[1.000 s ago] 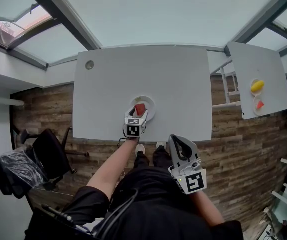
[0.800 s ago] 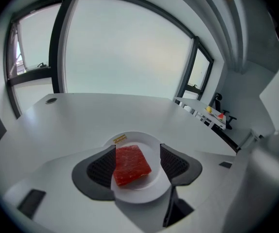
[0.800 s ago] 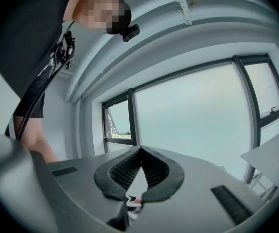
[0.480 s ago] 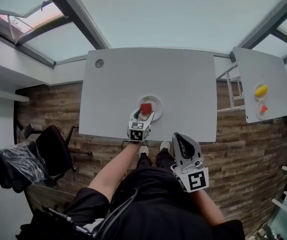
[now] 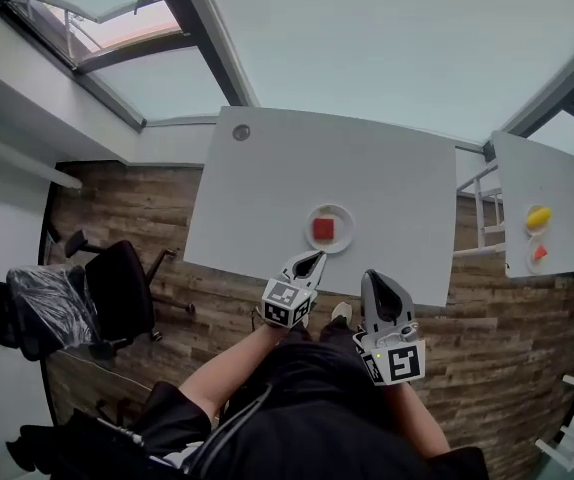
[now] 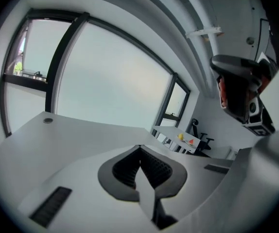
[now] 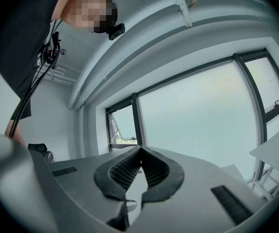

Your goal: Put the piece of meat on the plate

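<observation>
Two grippers here, and both are closed with nothing in them. The left gripper (image 5: 314,258) hangs just off the near edge of the table (image 5: 297,168). Its tip is aimed toward the plate (image 5: 348,230) but sits clear of it. In the left gripper view the jaws meet right at the tip. They've only just been closing, and there's nothing between them. The right gripper (image 5: 376,277) sits beside it, a bit closer to the person's body, also off the table edge. Its own view shows the ribbed pads pressed together at the tip, pointing out at a big window.

The meat (image 5: 324,229) is a small red square chunk lying flat in the middle of the plate. The plate is white and round, and sits on the table not far from the near edge, with bare tabletop all around it.

Off to the right there's a side table (image 5: 557,183) with a yellow piece (image 5: 537,218) and a red piece (image 5: 539,254) on it. A black chair (image 5: 117,288) stands on the wood floor (image 5: 487,318) at the left.
</observation>
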The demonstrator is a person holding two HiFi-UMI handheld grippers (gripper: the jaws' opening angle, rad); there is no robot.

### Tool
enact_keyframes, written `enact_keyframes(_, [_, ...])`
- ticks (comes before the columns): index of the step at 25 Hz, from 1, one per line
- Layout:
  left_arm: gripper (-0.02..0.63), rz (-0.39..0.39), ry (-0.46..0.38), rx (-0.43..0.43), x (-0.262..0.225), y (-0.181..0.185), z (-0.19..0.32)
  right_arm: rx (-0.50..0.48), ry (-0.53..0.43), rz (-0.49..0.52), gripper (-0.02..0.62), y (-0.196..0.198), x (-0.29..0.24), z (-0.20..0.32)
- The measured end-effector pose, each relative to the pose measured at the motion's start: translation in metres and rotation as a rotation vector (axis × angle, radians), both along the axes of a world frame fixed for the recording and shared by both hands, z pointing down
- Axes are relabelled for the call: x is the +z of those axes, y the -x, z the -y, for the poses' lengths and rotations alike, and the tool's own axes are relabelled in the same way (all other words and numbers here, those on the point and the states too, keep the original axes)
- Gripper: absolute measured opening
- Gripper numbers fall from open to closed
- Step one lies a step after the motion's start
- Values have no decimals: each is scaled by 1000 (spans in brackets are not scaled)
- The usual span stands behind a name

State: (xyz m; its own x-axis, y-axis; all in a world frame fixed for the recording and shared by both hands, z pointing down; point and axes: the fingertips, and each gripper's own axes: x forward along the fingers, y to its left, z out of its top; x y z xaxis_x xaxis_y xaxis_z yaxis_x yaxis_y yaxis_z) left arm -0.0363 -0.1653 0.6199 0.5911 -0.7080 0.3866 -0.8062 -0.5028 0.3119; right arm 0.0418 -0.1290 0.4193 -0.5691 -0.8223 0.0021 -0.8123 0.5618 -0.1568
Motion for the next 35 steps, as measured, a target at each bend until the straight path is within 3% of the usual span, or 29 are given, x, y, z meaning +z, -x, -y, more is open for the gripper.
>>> enact_keyframes(8, [3,-30,-137,-73,-79,31,-10,-55,-21,1,3,33,-4,-1])
enact_keyframes(13, [3,-53,-191,-179,-118,66,-8,-45,-31,-2,3,40,-11,-1])
enact_keyframes(18, [3,9,-331,-216,-155,65,-19,-42,-48,-22,3,40,-16,-5])
enact_keyframes(21, [3,-2,-382,-243,-174,64,-24,-53,-56,-20,3,45,-19,-6])
enact_keyframes(35, [3,-7,-394,-272,-190,63,-25,-93,-111,-52,3,53,-27,-9])
